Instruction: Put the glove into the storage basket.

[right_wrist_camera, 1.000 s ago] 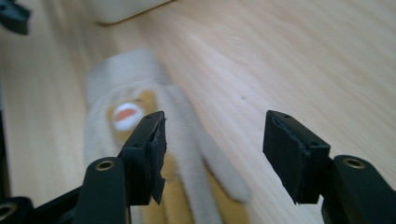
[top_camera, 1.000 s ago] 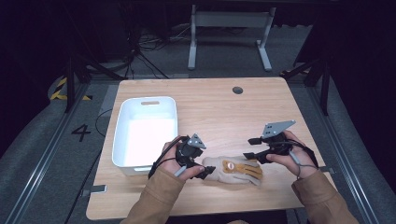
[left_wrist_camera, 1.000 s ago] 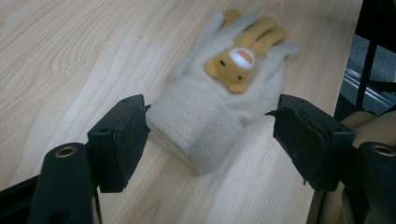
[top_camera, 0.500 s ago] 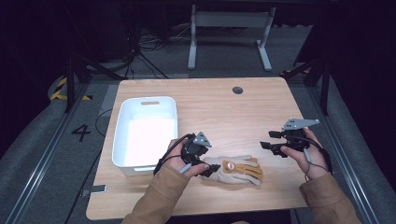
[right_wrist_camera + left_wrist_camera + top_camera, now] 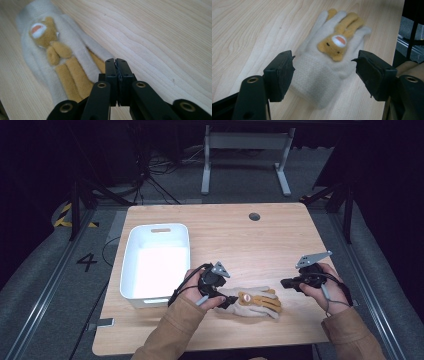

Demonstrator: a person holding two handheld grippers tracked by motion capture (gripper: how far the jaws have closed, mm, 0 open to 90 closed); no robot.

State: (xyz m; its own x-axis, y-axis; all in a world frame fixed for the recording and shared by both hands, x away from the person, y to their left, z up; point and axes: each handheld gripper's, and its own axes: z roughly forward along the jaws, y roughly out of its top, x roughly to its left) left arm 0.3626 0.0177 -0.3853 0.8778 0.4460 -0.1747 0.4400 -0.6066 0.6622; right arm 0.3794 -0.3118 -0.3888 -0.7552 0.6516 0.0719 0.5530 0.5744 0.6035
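Both jaws of the left gripper (image 5: 324, 72) straddle the glove (image 5: 329, 57) cuff, untouching.

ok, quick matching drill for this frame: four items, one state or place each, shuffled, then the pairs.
Items:
1. left tongs
2. right tongs
3. glove
4. white bin

States or places:
A. flat on the table, bear patch up
B. jaws apart, one either side of the glove's cuff, not pressing it
C. left part of the table, nothing inside
D. jaws pressed together, nothing between them

The right tongs' jaws have just been closing; the left's closed a little further.

Pairs: 1-B, 2-D, 3-A, 4-C
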